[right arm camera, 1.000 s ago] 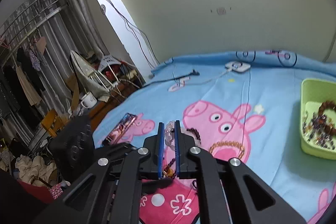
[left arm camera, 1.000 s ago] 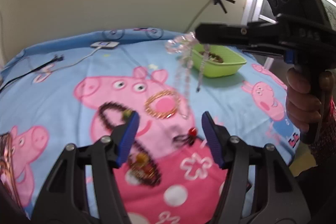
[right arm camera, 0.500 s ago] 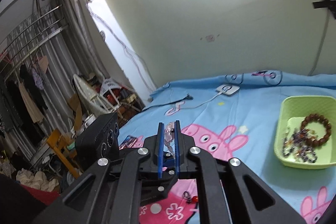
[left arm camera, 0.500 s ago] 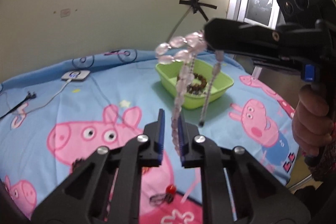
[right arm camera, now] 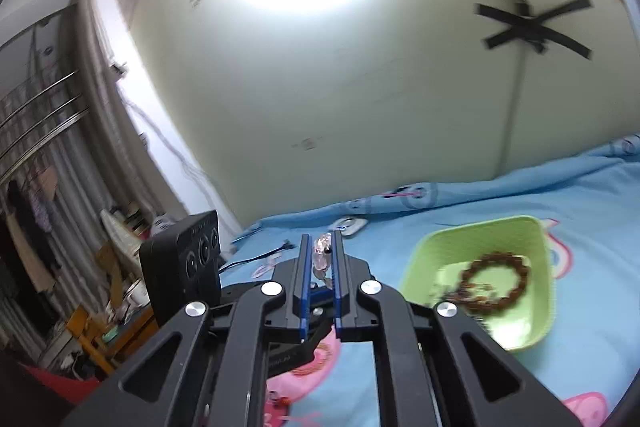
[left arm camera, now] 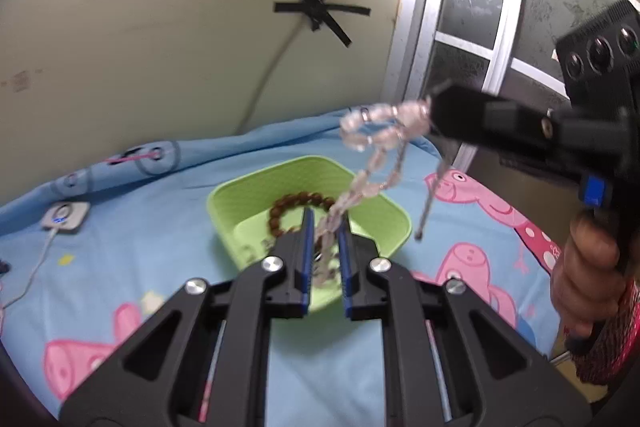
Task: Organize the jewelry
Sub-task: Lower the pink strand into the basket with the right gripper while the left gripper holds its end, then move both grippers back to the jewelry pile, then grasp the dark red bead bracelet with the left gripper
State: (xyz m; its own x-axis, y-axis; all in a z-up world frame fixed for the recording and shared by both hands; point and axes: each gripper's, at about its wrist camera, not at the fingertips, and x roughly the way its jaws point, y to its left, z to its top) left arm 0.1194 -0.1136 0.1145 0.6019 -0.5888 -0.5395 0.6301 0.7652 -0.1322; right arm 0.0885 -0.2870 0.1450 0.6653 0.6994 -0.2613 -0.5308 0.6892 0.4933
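Necklace [left arm camera: 370,163] of pale beads hangs stretched over the green tray [left arm camera: 248,193], gripped at both ends. Right gripper [right arm camera: 320,255] is clamped on its top, left gripper [left arm camera: 325,227] nearly closed on its tail. Best lower both together, then release over the tray's middle.

Bed with blue cartoon-pig sheet [left arm camera: 132,251] carries a green tray [left arm camera: 256,187] mid-right — white charger puck [left arm camera: 66,215] with cable lies far left, near the wall.
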